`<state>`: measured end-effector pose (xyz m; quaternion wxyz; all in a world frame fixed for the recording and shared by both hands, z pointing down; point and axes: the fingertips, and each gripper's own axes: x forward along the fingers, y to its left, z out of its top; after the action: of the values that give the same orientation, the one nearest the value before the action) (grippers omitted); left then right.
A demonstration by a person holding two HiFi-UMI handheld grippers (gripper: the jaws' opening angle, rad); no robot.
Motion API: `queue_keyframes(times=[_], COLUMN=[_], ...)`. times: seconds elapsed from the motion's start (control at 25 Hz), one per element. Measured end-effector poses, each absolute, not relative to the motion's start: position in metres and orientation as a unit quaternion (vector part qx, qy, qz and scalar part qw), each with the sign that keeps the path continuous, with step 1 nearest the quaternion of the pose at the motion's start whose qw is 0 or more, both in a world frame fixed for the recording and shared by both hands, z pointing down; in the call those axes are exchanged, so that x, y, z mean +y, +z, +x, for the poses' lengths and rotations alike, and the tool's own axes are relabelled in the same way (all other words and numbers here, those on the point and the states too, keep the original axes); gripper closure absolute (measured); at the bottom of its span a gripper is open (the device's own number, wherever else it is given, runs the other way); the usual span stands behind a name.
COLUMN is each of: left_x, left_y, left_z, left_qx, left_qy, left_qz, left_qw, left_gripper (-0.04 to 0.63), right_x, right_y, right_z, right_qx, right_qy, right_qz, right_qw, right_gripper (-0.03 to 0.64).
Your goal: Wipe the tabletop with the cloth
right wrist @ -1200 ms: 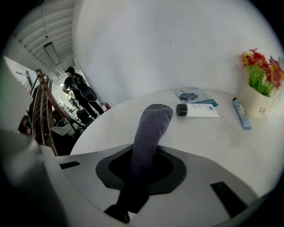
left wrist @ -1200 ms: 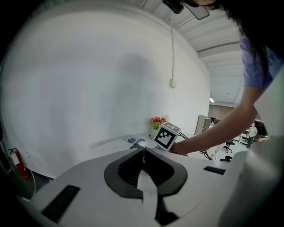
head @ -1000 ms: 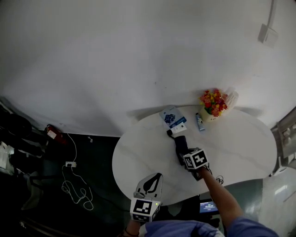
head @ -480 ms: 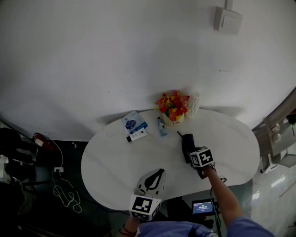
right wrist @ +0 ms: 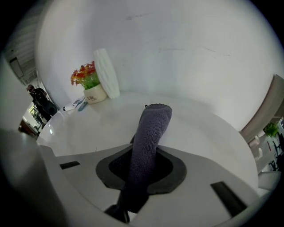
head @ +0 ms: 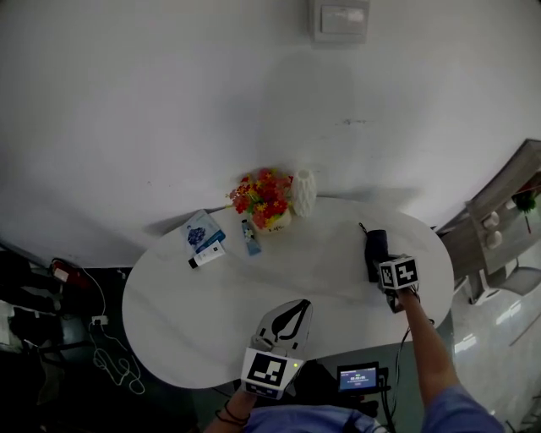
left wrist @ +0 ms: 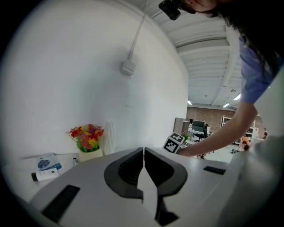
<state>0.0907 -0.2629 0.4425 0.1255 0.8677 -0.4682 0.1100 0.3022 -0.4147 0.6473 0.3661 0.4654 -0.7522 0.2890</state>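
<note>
Grey towelling, the cloth (right wrist: 148,133), is clamped between the jaws of our right gripper (right wrist: 141,173). Its free end lies forward on the tabletop (right wrist: 84,133), near the right end of the table. We judge that this grip lets the loose part drag flat over the surface when the gripper is drawn along.

Our left gripper (left wrist: 143,166) has its jaws pressed together with nothing between them. It hovers above the near edge of the table, we think in order to be out of the wiping path.

The top is white, oval and a little glossy. A pot of flowers (head: 263,196), a white vase (head: 303,192), a small tube (head: 248,239) and a blue booklet (head: 201,236) are gathered at the far edge, close to the wall (head: 169,101). Because of this, we think most of the top can be wiped without lifting anything.

The wall is plain white with a switch box (head: 340,19) high on it. The floor is dark, with cables (head: 101,359) at the left.
</note>
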Motion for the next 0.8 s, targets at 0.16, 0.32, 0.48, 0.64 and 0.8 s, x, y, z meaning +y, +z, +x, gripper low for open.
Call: queue_keyframes(times=[0.16,0.32,0.48,0.64,0.8], left_x=[-0.272,-0.273,-0.27,-0.266,-0.263], left_y=[0.44,0.447,0.454,0.46,0.459], left_z=[0.116,0.126,0.127,0.124,0.116], left_qx=[-0.446,-0.443,-0.438,-0.44,-0.447], left_qy=[0.117,0.126,0.14,0.15,0.149], left_qz=[0.879,0.878,0.877,0.874,0.87], left_qw=[0.122,0.131,0.136,0.146,0.147], left_gripper=[0.578,0.578,0.578,0.578,0.578], right_x=[-0.425,-0.429,-0.429,-0.43,-0.43], right_y=[0.65,0.651,0.65,0.649,0.645], right_z=[0.366,0.42,0.466,0.5,0.513], right_qx=[-0.733,-0.712,-0.689,-0.665,-0.645], right_qy=[0.292,0.301,0.294,0.292,0.288], right_qz=[0.492,0.519,0.542,0.566,0.588], right_qw=[0.37,0.364,0.381,0.389,0.394], right_gripper=[0.541,0.541,0.541,0.541,0.541])
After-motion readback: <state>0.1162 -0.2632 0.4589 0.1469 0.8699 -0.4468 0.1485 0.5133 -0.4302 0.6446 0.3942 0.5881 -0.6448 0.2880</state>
